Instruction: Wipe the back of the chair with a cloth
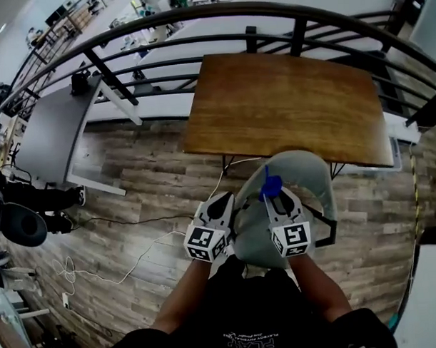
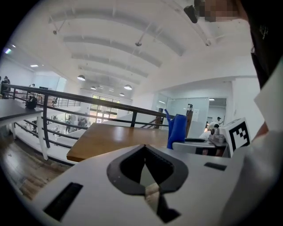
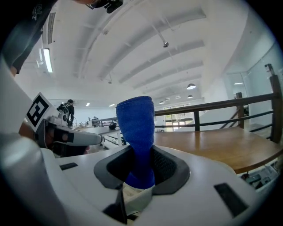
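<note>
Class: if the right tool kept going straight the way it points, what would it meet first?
Probably the wooden table; it may instead pass just above it toward the black railing. Height is hard to judge.

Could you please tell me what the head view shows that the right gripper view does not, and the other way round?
Only the head view shows the grey chair below the tongs and the plank floor with its cable. Only the right gripper view shows the ceiling with its lamps, and, close up, the right tongs shut on the blue cloth. Both show the cloth, the wooden table, the railing and the left tongs.
</note>
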### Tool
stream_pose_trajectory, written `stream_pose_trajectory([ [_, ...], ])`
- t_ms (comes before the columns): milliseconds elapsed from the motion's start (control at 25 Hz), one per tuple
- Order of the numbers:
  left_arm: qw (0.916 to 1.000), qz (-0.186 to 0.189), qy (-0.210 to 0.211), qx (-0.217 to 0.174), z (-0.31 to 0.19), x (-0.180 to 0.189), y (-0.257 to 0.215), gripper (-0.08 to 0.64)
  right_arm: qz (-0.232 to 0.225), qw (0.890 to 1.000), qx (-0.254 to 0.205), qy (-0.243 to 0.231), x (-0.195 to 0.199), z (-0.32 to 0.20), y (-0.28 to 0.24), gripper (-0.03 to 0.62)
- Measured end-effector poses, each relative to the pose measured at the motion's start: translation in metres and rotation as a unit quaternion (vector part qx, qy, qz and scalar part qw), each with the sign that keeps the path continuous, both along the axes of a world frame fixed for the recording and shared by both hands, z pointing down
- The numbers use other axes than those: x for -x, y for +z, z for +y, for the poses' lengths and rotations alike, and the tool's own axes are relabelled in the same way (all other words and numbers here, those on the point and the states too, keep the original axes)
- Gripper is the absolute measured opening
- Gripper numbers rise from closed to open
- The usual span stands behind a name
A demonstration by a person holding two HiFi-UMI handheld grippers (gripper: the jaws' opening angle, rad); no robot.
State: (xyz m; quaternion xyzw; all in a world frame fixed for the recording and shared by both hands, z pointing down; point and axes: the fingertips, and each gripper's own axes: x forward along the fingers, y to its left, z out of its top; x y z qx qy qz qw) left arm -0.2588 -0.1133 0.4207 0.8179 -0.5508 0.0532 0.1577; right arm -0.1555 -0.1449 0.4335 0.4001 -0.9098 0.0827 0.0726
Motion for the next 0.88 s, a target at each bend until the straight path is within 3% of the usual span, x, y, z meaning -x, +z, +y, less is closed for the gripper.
stream_pose_trajectory([
  [360, 0.9965, -0.006, 0.083, 0.011, -0.077, -0.001, 0.035, 0.006, 0.060, 0.994, 0.026, 0.085, -0.007, -0.064, 0.059, 0.110],
  [640, 0.9949, 0.014, 0.096, 0.028, -0.106, -0.019, 0.076, 0.006, 0.072, 0.989, 0.060, 0.115, -0.016, -0.090, 0.107, 0.110],
  [880, 0.9953, 0.031, 0.086, 0.029, -0.120, -0.035, 0.095, 0.006, 0.082, 0.988, 0.062, 0.117, -0.015, -0.111, 0.129, 0.110],
])
